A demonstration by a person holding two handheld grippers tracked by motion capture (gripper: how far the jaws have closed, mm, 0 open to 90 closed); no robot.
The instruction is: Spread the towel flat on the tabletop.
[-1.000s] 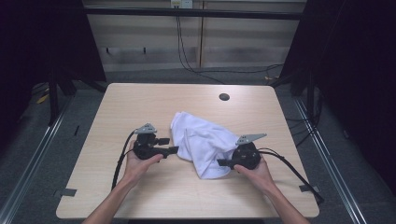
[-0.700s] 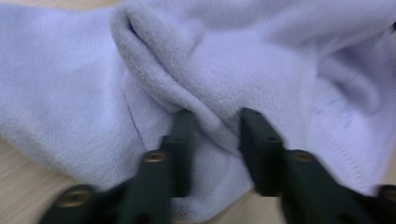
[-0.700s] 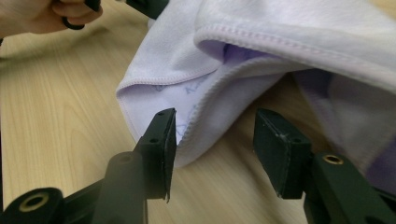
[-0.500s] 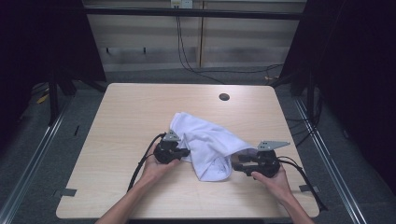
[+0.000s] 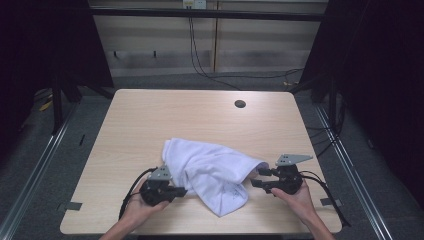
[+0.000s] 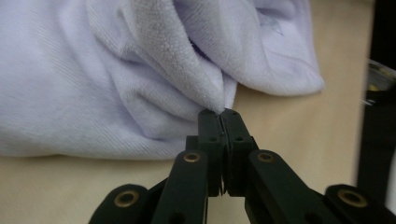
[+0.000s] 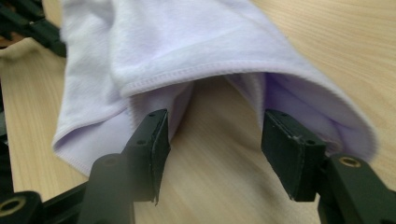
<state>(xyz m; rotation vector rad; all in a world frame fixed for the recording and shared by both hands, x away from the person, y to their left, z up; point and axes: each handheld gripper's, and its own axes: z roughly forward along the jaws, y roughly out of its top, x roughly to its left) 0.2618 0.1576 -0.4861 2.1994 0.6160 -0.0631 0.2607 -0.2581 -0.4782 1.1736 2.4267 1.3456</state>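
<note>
A crumpled white towel (image 5: 210, 170) lies on the wooden table (image 5: 150, 120), toward its near edge. My left gripper (image 5: 181, 191) is at the towel's left near side, shut on a pinched fold of the towel (image 6: 205, 88). The left gripper (image 6: 222, 114) has its jaws pressed together at the fold's tip. My right gripper (image 5: 257, 178) stands open at the towel's right edge. Its jaws have just been opening. In the right gripper view the towel (image 7: 187, 51) arches its hem over the gap of the right gripper (image 7: 219, 147), and the pads press on nothing.
A small dark round hole (image 5: 240, 104) sits in the tabletop near its far edge. Cables trail from both grippers toward the near table edge. Dark frame posts and floor rails flank the table on both sides.
The left gripper went from open to shut on a towel fold and moved toward the near edge. The right gripper shifted right and opened wider. The towel slid nearer and spread sideways.
</note>
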